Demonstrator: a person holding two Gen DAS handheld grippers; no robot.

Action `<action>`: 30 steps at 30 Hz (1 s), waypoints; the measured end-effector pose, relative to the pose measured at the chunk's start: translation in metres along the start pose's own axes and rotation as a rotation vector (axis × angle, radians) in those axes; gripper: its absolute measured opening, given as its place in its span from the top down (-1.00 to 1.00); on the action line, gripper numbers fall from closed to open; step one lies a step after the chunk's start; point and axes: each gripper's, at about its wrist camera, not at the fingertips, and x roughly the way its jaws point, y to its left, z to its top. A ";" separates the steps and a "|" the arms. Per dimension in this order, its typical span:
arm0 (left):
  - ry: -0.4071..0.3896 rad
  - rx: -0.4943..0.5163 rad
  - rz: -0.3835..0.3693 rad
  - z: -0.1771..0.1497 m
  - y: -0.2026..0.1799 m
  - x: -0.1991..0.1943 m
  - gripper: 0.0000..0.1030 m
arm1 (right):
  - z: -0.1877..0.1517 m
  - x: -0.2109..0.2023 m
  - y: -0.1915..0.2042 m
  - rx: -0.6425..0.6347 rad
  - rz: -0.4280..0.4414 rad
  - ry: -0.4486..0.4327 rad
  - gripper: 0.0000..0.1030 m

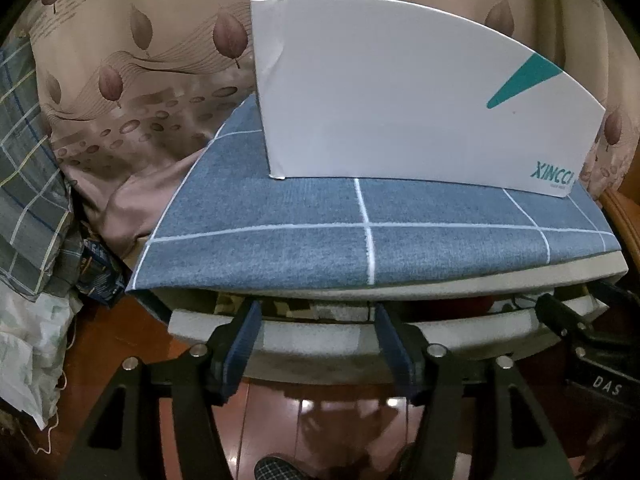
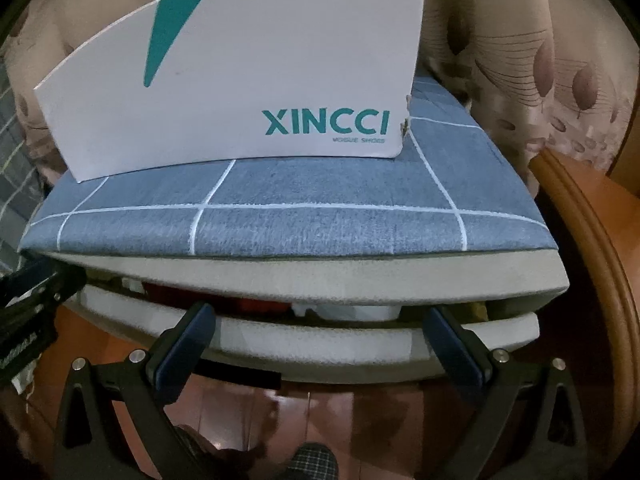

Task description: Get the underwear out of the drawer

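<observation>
Peeking through the drawer (image 2: 320, 340) gap: dim, perhaps folded clothes (image 2: 344, 311).

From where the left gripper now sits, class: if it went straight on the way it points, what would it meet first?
Most likely the drawer front, the pale band lying between the open left gripper fingers. The dark slot with clothes sits just above, so depth is uncertain.

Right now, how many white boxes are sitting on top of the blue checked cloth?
1. The white box stands on the blue checked cloth, toward the back, above the part-open drawer. Anything behind it is hidden.
</observation>
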 end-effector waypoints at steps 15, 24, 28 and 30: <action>0.041 0.020 -0.010 -0.008 0.001 -0.008 -0.29 | 0.000 0.000 0.001 -0.008 -0.007 0.072 -0.98; 0.293 0.075 -0.032 -0.045 -0.002 -0.009 -0.29 | -0.013 -0.010 -0.003 -0.015 0.001 0.160 -0.99; 0.232 0.060 -0.063 -0.066 0.010 -0.036 -0.04 | -0.042 -0.003 0.022 -0.189 -0.061 0.270 -0.99; 0.172 0.062 -0.087 -0.064 0.017 -0.061 -0.05 | -0.064 -0.002 0.017 -0.137 0.084 0.295 -0.94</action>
